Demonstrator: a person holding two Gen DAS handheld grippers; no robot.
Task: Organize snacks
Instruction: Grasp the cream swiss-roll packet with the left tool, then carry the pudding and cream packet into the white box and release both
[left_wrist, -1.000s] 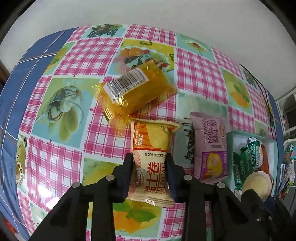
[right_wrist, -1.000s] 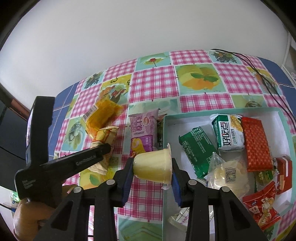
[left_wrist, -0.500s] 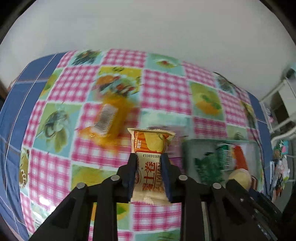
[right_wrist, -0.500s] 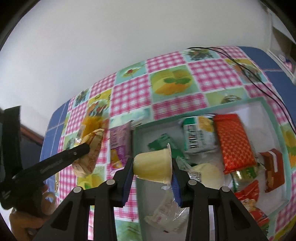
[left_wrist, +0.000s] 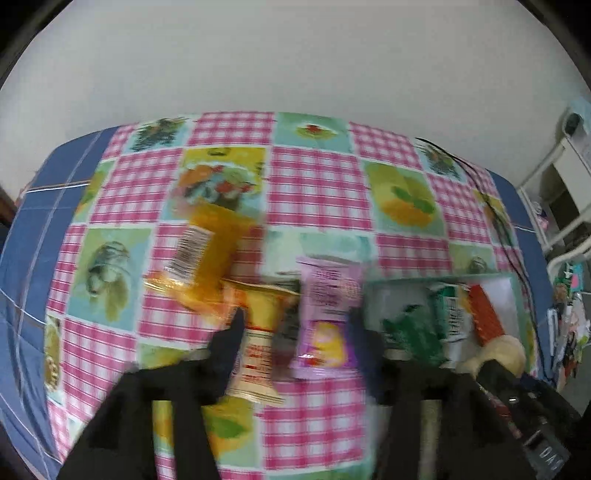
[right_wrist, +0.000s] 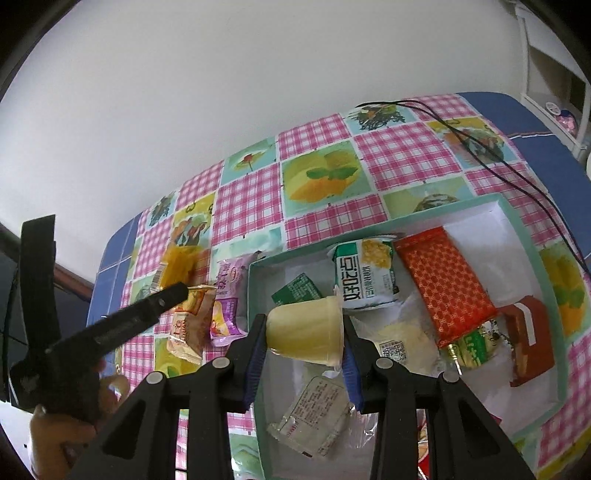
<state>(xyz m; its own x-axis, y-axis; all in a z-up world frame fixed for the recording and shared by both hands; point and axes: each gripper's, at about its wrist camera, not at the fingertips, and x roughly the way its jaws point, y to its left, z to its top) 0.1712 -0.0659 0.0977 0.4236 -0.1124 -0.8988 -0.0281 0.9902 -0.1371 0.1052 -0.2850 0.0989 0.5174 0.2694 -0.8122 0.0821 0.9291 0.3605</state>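
Note:
My right gripper is shut on a pale yellow pudding cup and holds it above the left part of the teal box. My left gripper is blurred with its jaws wide apart. The cream and orange snack packet lies on the tablecloth by its left finger, also seen in the right wrist view. A purple packet lies between the fingers. An orange packet with a barcode lies further left.
The box holds a green packet, a corn-print packet, an orange-red packet, a brown carton and clear wrapped items. A black cable runs over the checked tablecloth. A white wall stands behind.
My left gripper opened and let go of the cream and orange packet, which now lies on the cloth. My right gripper carried the pudding cup further over the box.

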